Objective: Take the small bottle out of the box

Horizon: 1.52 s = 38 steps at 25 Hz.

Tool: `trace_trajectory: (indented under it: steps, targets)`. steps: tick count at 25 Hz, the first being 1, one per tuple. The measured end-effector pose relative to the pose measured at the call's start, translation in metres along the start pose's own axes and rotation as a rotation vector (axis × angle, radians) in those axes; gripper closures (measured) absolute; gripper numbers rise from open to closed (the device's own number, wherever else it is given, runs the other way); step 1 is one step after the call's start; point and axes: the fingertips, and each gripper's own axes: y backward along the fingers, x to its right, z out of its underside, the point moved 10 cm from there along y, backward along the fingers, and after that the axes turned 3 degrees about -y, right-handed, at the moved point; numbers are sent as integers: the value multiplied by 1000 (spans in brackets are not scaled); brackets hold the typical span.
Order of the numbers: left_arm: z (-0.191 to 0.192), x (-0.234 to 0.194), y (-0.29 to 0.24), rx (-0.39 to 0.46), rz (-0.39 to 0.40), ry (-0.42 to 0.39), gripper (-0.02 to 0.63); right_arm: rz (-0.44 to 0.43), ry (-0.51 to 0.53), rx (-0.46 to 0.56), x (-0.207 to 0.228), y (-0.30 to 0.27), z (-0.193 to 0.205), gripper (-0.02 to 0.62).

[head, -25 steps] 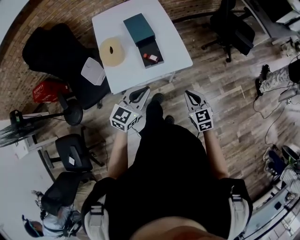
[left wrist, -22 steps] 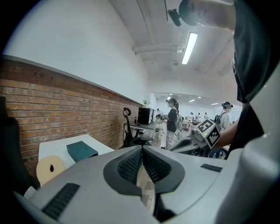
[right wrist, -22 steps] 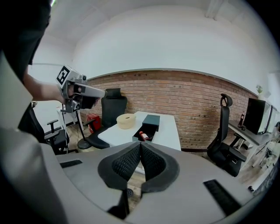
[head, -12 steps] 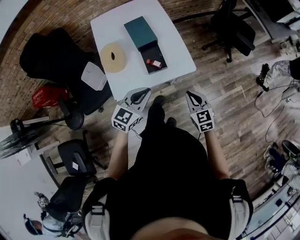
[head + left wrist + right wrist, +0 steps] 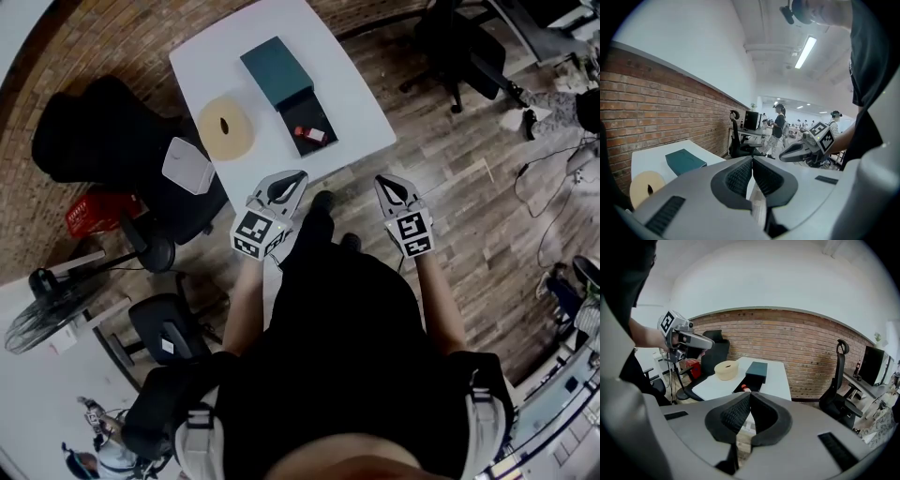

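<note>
1. Both of your tongs are closed and empty. The left gripper (image 5: 292, 178) has its pads pressed together, and so does the right gripper (image 5: 384, 183).
2. The small red-and-white bottle (image 5: 316, 134) lies in the open black box tray (image 5: 302, 120), on the near right part of the white rectangular table (image 5: 356, 89).
3. The tray's near end stops just short of the table's near edge. Its far end touches the dark teal box lid (image 5: 277, 70).
4. A round beige roll (image 5: 226, 127) sits left of the tray and apart from it.
5. A bulky black office chair (image 5: 103, 141) crowds the table's left edge. The wood plank floor (image 5: 469, 216) right of the table is open.
6. Your left gripper tip reaches the table's near edge. Your right gripper hangs over the floor off the near right corner.
7. Since a second ago the table has swung slightly left in the head view. Your grippers have stayed shut and level with each other.
</note>
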Motion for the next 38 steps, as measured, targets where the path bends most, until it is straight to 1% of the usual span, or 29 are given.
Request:
trace_trajectory:
  steps: [7, 13, 15, 17, 21, 28, 31, 35, 38]
  targets:
    - [1, -38, -12, 2, 37, -1, 583, 56, 3, 5, 12, -21, -20, 597]
    - [12, -68, -31, -14, 71, 10, 583, 88, 0, -19, 12, -37, -23, 597]
    - [14, -76, -39, -26, 89, 3, 583, 104, -14, -25, 14, -40, -22, 597]
    - [15, -84, -47, -43, 111, -20, 583, 121, -30, -32, 16, -44, -21, 597]
    - [18, -94, -59, -66, 160, -59, 583, 151, -58, -41, 16, -49, -19, 597]
    - [26, -106, -80, -116, 212, -117, 583, 194, -97, -44, 17, -54, -15, 597]
    - [33, -113, -92, -126, 225, -120, 583, 210, -112, -52, 19, -54, -12, 597]
    - [42, -121, -103, -132, 240, -97, 581, 225, -133, -68, 20, -54, -5, 597]
    - [51, -126, -110, -158, 250, -108, 581, 238, -149, -75, 21, -55, -2, 597]
